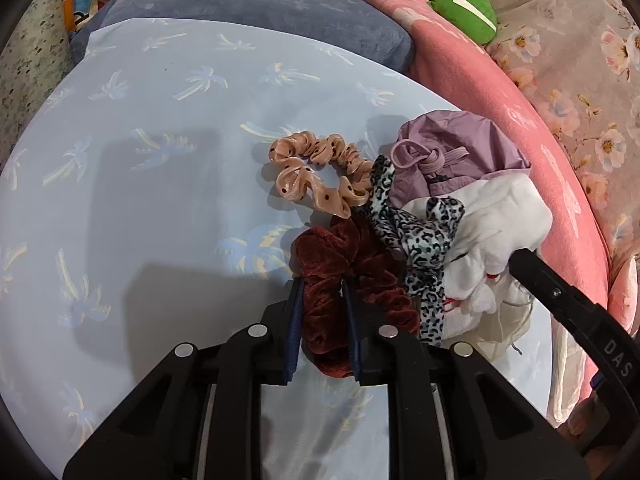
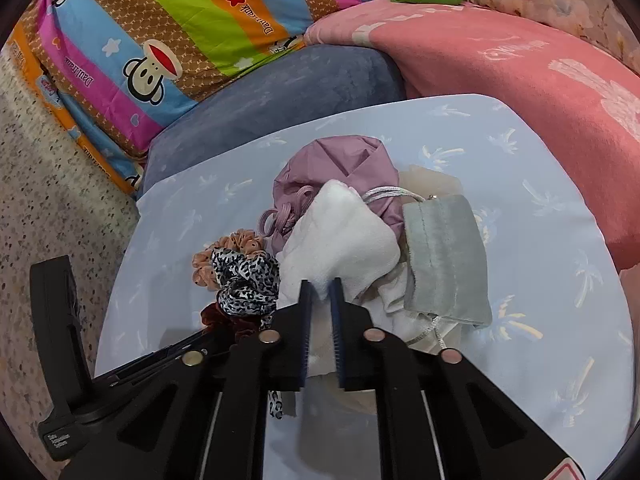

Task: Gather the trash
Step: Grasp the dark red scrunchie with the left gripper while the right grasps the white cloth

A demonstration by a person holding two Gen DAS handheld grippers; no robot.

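Palm-print bed sheet carries the pile: left tool clenched on maroon velvet scrunchie, right tool clenched on white cloth; leopard scrunchie is tangled alongside, likely to snag and drag on lift.

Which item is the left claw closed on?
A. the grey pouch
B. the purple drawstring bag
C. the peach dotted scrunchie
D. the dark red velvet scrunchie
D: in the left wrist view the left claw has its pads pressed on the dark red velvet scrunchie, while the peach dotted scrunchie lies free farther away on the blue sheet.
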